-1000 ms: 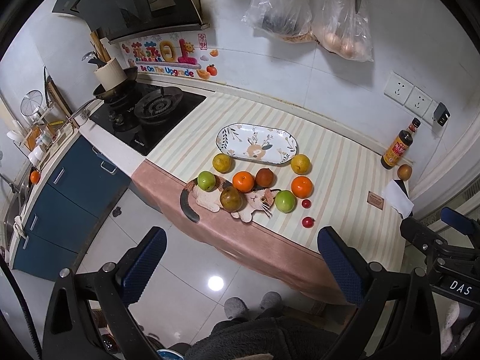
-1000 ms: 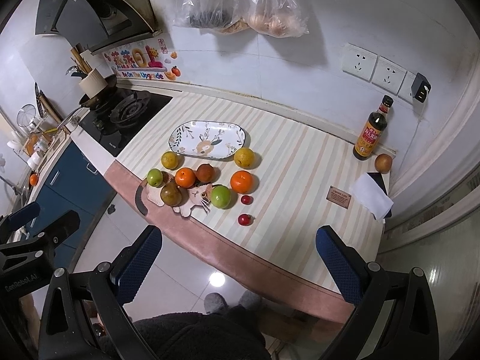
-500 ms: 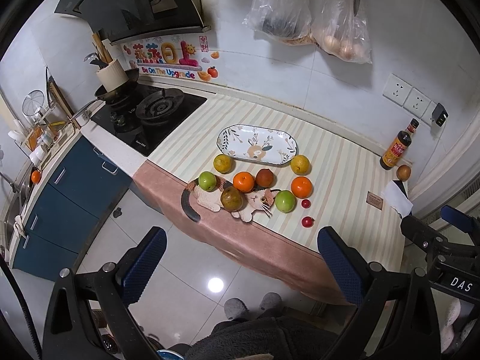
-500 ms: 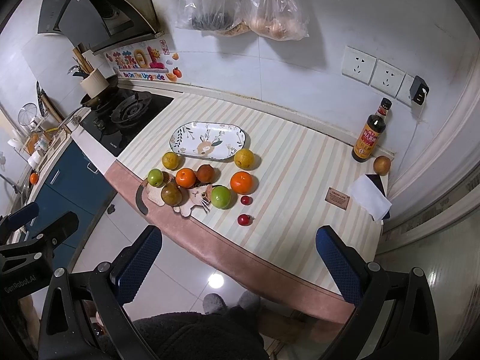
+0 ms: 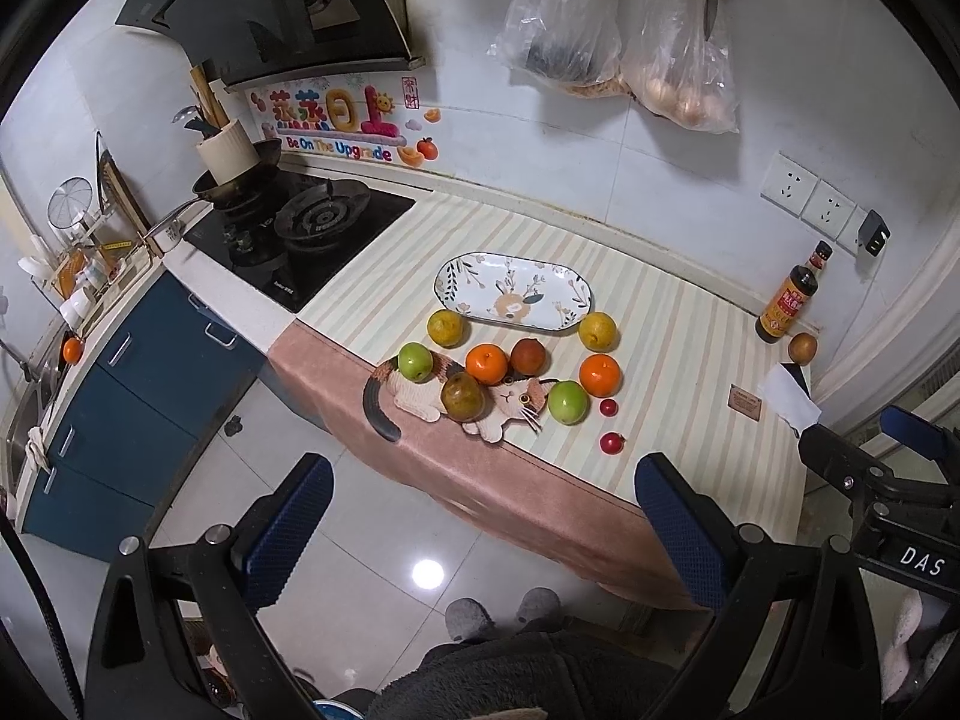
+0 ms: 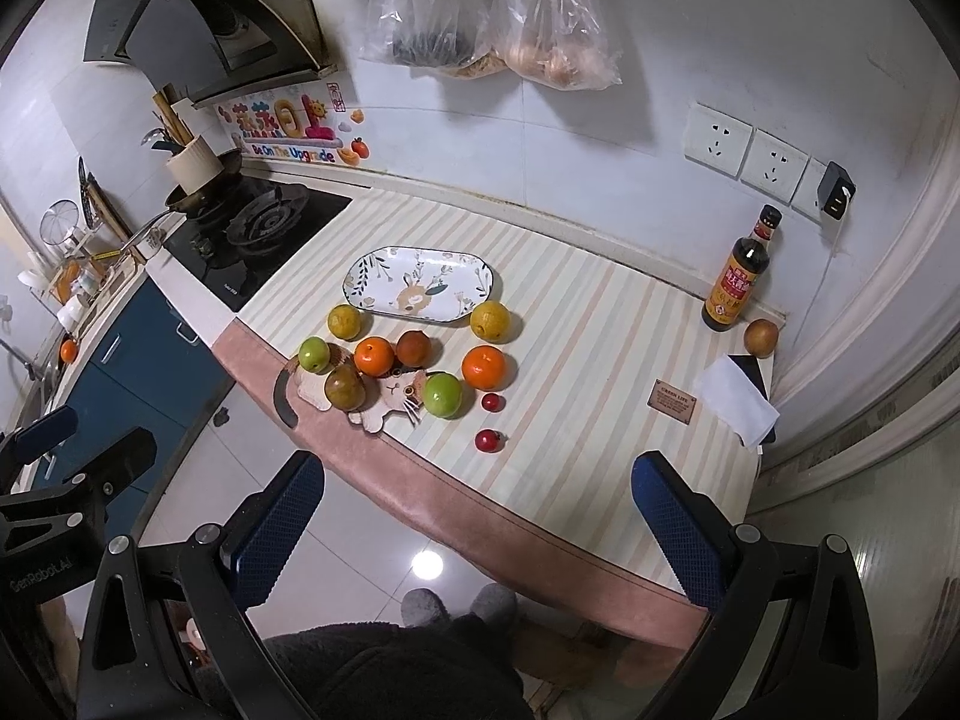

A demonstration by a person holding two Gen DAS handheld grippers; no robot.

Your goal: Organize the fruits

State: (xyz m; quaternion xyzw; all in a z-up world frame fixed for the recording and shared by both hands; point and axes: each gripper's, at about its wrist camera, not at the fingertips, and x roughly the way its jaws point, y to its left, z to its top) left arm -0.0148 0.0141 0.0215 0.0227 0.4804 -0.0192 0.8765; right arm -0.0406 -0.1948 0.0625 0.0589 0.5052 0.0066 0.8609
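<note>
An empty oval floral plate (image 5: 513,295) (image 6: 420,291) lies on the striped counter. In front of it sit several fruits: two yellow ones (image 5: 445,327) (image 5: 597,331), two oranges (image 5: 486,363) (image 5: 599,374), two green apples (image 5: 415,361) (image 5: 567,402), a reddish-brown fruit (image 5: 528,356), a brown-green one (image 5: 462,396) on a cat-shaped mat (image 5: 474,402), and two small red fruits (image 5: 612,442) (image 6: 491,440). My left gripper (image 5: 480,534) and right gripper (image 6: 477,531) are open, empty, held high, back from the counter's front edge.
A gas stove (image 5: 300,228) with a pan is left of the cloth. A sauce bottle (image 6: 738,276), a brown fruit (image 6: 761,337), a white tissue (image 6: 738,402) and a small card (image 6: 675,401) are at the right. Plastic bags (image 5: 618,48) hang on the wall.
Both views have shifted slightly; the counter sits a touch lower in frame. Nothing on the counter has moved and both grippers stay open.
</note>
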